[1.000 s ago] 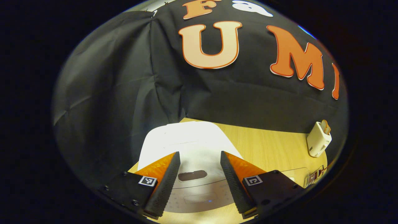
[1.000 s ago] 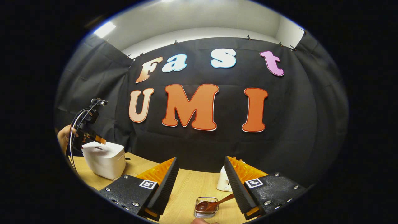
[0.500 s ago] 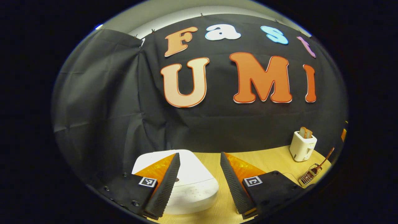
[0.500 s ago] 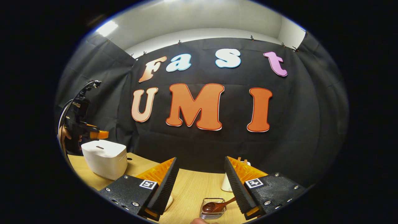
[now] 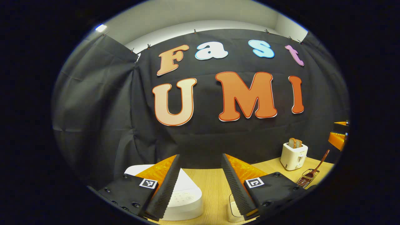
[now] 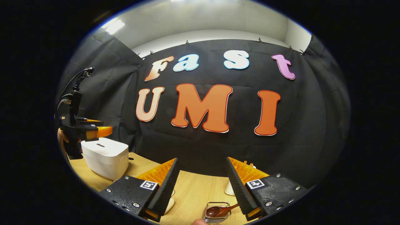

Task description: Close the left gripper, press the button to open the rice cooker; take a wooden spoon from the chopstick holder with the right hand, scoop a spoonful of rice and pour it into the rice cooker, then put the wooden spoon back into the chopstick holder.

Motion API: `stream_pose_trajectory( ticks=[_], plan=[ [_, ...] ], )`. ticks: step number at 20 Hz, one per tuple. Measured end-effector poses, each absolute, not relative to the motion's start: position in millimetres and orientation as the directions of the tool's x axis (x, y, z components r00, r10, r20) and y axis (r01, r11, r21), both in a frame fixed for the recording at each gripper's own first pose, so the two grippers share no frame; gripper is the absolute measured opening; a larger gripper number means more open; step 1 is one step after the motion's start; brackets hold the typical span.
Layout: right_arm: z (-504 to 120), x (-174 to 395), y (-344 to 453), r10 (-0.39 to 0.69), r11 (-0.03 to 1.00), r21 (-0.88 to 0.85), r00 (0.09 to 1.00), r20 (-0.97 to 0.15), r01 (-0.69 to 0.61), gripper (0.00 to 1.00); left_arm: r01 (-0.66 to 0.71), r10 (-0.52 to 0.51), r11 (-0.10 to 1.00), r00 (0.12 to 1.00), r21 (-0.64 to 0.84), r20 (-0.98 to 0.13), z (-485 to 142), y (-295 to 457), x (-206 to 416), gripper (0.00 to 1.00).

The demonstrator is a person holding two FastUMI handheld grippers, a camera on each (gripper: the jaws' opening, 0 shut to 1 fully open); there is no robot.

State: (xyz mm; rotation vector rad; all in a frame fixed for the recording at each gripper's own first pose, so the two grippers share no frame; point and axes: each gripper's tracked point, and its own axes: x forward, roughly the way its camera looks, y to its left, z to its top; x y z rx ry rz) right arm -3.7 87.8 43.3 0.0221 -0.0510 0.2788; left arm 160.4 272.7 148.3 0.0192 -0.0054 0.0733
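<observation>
The light wooden worktop (image 6: 193,190) carried a white box-shaped rice cooker (image 6: 104,156) at the far left, its lid down. The left claw (image 5: 200,184) hovered above it, fingers apart, so the button press probably was not done. The right claw (image 6: 201,187), also apart and empty, waited near the small wire chopstick holder (image 6: 217,214), where the dark wooden spoon (image 6: 218,211) lay inside, handle pointing right.

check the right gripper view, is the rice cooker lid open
No, the rice cooker sits with its lid flat and shut, the left gripper just above it.
</observation>
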Motion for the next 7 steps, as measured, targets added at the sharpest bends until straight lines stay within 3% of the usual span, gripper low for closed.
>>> stream_pose_trajectory(
  ticks=[7],
  plan=[
    [39.1, -2.5, 87.5, 0.255, 0.966, 0.016, 0.965, 0.062, -0.257, 0.88, -0.021, 0.021, 1.000, 0.999, 0.009, 0.029, 137.4, 250.6, 164.8, 0.89]
  ],
)
